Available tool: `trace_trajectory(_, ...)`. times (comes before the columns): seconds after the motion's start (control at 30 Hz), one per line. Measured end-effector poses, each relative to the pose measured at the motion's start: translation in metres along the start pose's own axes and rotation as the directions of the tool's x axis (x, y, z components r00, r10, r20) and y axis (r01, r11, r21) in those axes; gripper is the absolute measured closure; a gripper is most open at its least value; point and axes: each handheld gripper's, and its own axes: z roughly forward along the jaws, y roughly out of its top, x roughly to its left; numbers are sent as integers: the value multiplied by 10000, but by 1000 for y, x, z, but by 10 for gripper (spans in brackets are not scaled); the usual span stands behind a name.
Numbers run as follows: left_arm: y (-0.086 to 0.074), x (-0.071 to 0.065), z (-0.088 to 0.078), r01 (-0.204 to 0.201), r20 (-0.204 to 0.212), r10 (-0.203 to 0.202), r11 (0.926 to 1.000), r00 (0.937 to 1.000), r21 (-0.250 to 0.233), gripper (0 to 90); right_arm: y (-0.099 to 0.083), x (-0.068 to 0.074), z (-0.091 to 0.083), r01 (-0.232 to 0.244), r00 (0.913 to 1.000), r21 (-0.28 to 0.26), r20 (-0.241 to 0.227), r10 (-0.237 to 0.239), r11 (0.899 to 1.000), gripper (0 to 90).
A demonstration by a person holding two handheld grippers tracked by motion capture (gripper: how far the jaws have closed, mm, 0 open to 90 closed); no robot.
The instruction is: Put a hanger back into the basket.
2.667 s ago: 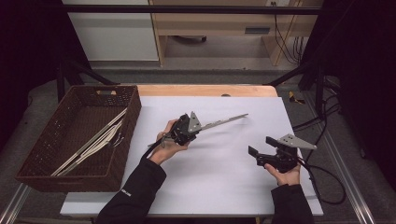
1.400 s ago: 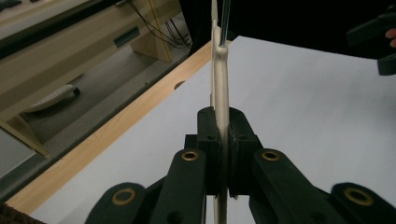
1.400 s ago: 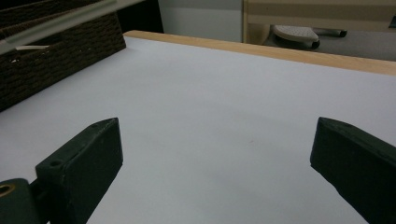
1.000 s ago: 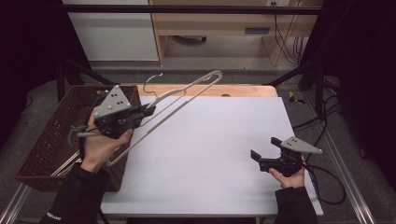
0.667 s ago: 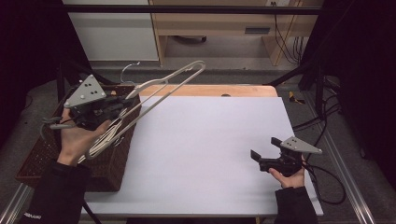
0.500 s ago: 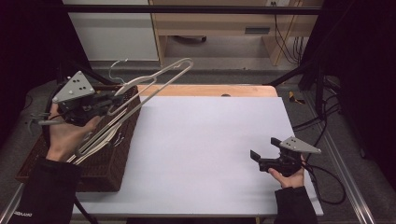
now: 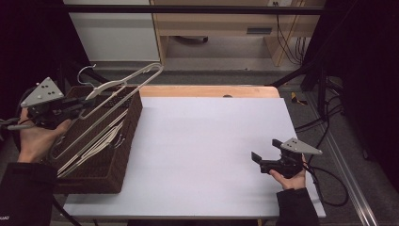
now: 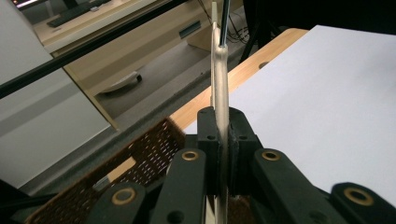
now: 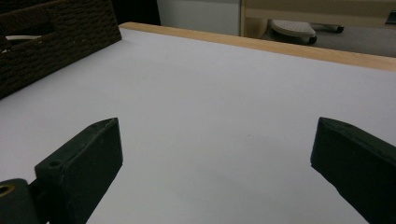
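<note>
A: What's at the far left?
B: The left tool [image 7: 77,107], jaws clamped on a pale hanger [image 7: 123,86], holding it above the brown wicker basket [image 7: 104,176].

A: Shape and material?
B: The hanger is a flat, light bar with a thin metal hook; the basket is coarse weave with more pale hangers lying inside, hard to count.

A: And to the right?
B: A smooth white bench [image 7: 202,146], wooden along its far edge. The right tool [image 7: 255,157] hangs just over it near the front, jaws wide apart, gripping nothing.
</note>
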Motion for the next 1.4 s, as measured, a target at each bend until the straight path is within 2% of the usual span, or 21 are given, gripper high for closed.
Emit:
trace_trajectory(0.2,-22,14,-4,93,-334,-79,9990,9994,435,857,0,-1,0,100,10000,21,-9,-100,9999,26)
trace_trajectory(0.43,-44,27,-6,177,-631,-133,9974,9979,696,857,0,-1,0,114,9999,13,1,-114,9999,26)
trace_trajectory(0.73,-66,33,-3,-77,-916,206,9903,9956,1389,857,0,-1,0,74,10000,54,16,-74,10000,25)
trace_trajectory(0.83,-72,34,-3,-39,-978,185,9891,9950,1474,857,0,-1,0,95,10000,95,-17,-95,9999,26)
trace_trajectory(1.03,-91,31,1,-116,-1137,362,9777,9929,2097,857,0,0,0,48,10000,59,26,-48,10000,25)
trace_trajectory(1.13,-97,30,4,-152,-1159,401,9779,9925,2083,856,0,0,0,76,10000,103,24,-76,9999,26)
trace_trajectory(1.2,-106,26,10,-100,-1194,375,9749,9921,2225,857,-1,0,1,116,9999,122,23,-116,9999,25)
trace_trajectory(1.27,-112,23,14,-81,-1220,352,9763,9919,2160,856,-1,-1,1,141,9999,136,16,-141,9998,25)
trace_trajectory(1.33,-116,20,20,-28,-1235,321,9731,9918,2303,856,-1,0,0,121,9999,134,33,-121,9998,25)
trace_trajectory(1.37,-118,19,22,-166,-1162,470,9682,9921,2496,856,-1,0,0,123,9999,132,34,-124,9998,26)
trace_trajectory(1.4,-121,17,23,-169,-1139,514,9583,9922,2851,856,-1,0,0,122,9999,134,35,-122,9998,26)
